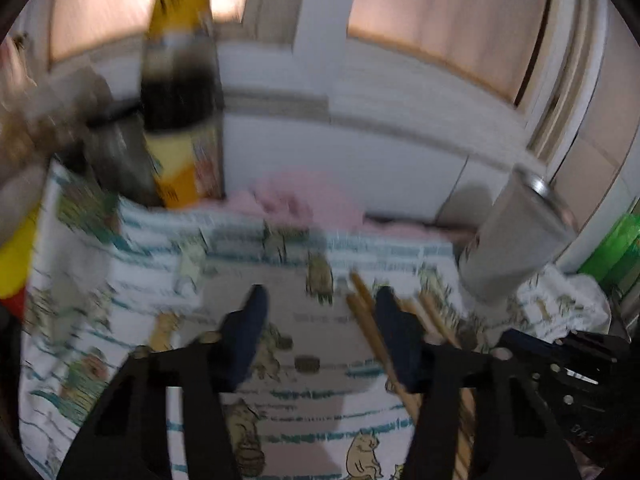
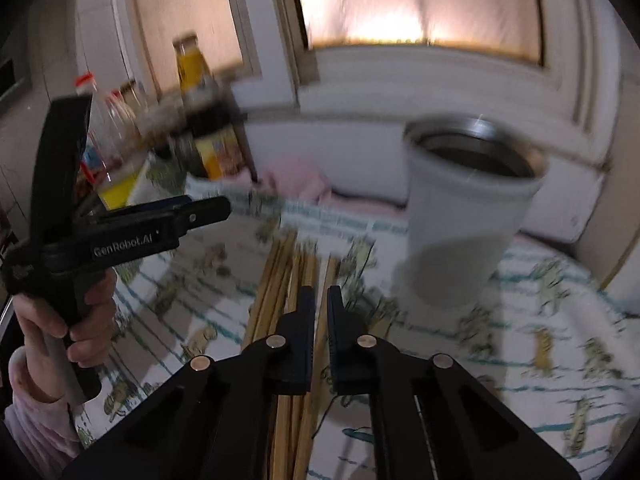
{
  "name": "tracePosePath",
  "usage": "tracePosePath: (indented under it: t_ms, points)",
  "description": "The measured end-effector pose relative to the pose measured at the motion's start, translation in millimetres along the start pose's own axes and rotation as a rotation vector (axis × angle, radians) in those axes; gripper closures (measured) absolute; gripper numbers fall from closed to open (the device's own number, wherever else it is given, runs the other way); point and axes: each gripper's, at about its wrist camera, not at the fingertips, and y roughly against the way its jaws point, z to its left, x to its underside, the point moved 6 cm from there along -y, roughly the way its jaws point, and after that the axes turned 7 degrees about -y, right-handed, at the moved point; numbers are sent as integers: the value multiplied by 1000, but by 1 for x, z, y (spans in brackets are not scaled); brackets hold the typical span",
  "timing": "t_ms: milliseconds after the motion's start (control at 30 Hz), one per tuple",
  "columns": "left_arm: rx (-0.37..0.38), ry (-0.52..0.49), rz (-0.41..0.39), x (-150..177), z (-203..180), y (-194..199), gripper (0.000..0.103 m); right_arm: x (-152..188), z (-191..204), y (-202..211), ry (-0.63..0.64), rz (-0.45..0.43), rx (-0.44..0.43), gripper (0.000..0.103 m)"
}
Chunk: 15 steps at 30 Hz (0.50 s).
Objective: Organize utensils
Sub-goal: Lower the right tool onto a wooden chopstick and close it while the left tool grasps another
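Chopsticks [image 2: 296, 280] are lying bundled on the patterned cloth [image 2: 540, 320] beside the grey cup [image 2: 468, 216]; right gripper [image 2: 318, 300], jaws nearly clenched, seemingly pinching one stick; left gripper [image 1: 320, 312] is hovering released. Risks: stick slipping, cup tipping

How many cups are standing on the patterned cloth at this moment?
1: a grey cup stands upright on the patterned cloth, right of the chopsticks. Blur and the fingers may hide others.

"GenRobot.AI" stands in white letters on the black body of the left gripper [image 2: 208, 210]; bottle labels beyond it blur unreadably.
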Motion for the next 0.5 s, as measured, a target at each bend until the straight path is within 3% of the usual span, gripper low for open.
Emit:
tracePosePath:
  t_ms: [67, 167, 267, 333, 433, 500]
  points:
    - [40, 8, 66, 8, -5, -12, 83, 6, 0, -15, 3, 44, 7, 96]
    - [123, 6, 128, 16, -15, -24, 83, 10, 1, -26, 7, 84, 12, 96]
    - [173, -12, 115, 18, -27, -21, 83, 14, 1, -33, 18, 116, 28, 96]
    - [137, -56, 87, 15, -31, -18, 83, 14, 0, -36, 19, 119, 47, 96]
    - [-14, -153, 99, 20, -42, -28, 83, 14, 1, -41, 24, 139, 58, 96]
    - [-5, -194, 88, 22, -52, -27, 81, 14, 3, -41, 43, 138, 69, 96]
